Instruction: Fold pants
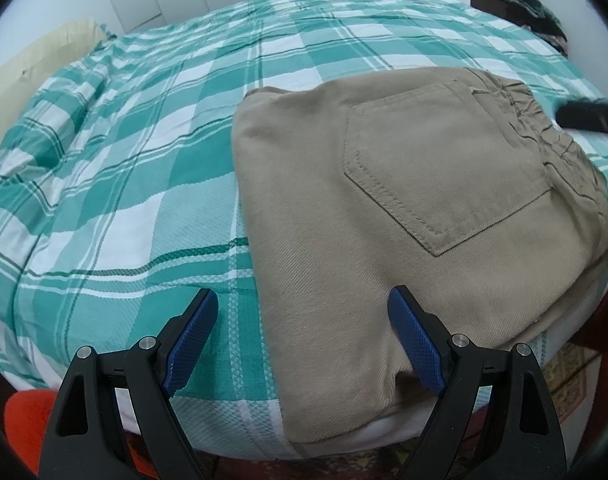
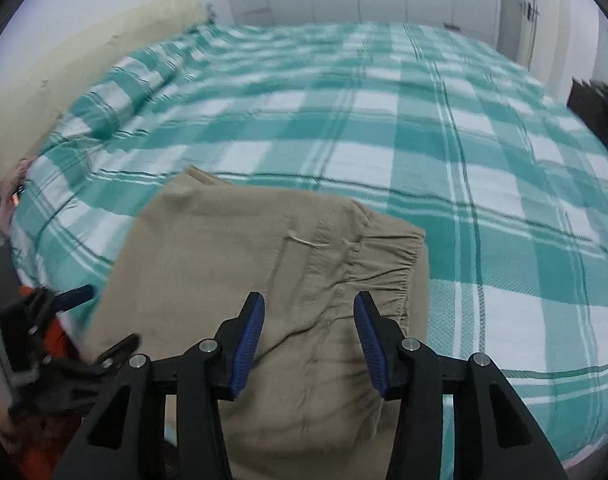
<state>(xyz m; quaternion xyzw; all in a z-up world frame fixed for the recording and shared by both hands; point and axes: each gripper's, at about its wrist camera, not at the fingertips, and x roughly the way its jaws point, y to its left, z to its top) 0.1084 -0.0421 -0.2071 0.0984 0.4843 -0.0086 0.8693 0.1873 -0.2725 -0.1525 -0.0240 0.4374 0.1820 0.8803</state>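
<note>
With khaki pants (image 1: 404,216) lying folded on checked bedspread (image 1: 124,168): finishing fold; left gripper (image 1: 304,340) hanging spread wide, right gripper (image 2: 309,340) half-spread, pinching nothing; likely needing only smoothing.

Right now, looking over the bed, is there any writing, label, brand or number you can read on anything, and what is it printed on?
None: no readable text shows in either view.
The tan folded pants: only the stitched back pocket and gathered waistband show, no tag or brand.
The green checked bedspread: pattern only.
Both sets of tongs, left and right: no markings visible.
</note>
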